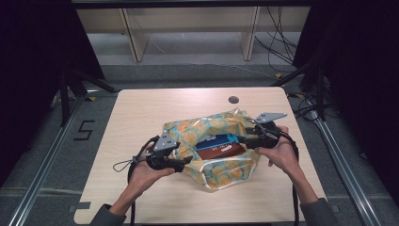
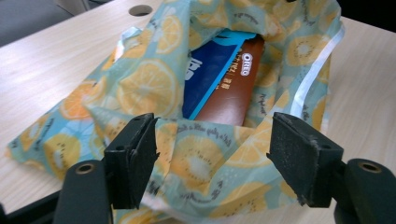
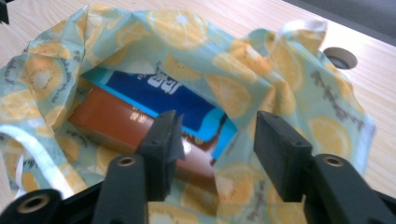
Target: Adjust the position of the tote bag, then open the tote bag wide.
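Fingers [image 2: 133,158] spread; one bag [image 1: 221,169], two boxes inside.

One fruit-print bag [image 1: 221,165], one blue packet [image 1: 217,141], one brown packet [image 1: 225,150].

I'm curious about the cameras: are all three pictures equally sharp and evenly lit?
High view: table bright, surroundings dark, fruit-print bag small and soft. Left gripper view: bag sharp, brown packet readable, left claw blurred. Right gripper view: soft overall, glare spot on the brown packet, right claw blurred.
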A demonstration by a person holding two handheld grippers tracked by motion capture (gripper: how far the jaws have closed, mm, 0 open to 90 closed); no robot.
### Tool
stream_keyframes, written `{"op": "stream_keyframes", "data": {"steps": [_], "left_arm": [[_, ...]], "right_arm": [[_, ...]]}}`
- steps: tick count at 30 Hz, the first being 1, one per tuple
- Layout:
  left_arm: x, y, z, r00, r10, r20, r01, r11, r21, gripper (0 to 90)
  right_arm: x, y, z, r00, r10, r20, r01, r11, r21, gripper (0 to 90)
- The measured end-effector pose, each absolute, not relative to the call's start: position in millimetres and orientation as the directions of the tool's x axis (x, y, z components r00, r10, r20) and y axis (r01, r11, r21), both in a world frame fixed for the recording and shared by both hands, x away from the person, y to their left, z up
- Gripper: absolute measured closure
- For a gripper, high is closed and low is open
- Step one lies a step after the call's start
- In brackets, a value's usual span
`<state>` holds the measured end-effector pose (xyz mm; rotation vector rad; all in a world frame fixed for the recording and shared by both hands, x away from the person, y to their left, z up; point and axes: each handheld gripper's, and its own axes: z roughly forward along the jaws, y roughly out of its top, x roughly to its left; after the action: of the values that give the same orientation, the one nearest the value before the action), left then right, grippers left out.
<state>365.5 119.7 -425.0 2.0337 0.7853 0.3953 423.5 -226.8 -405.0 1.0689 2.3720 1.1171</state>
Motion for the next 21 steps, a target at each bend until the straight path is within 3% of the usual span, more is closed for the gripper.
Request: {"op": "stream_keyframes", "data": {"steps": [8,21], "left_arm": [[340.2,136.0,-433.8,0.732,0.680,-0.048,0.397,-0.368,0.841,24.1],[322.8,151.6,-453.1,0.714,0.699,-0.047,0.413,-0.367,0.834,22.7]], "right_arm": [[408.6,-246.7,-409.8,-0.646,0.762,0.041,0.502,0.383,0.775,42.4],[383.0,-264.1,-422.2,-0.612,0.787,0.077,0.538,0.342,0.770,39.1]]}}
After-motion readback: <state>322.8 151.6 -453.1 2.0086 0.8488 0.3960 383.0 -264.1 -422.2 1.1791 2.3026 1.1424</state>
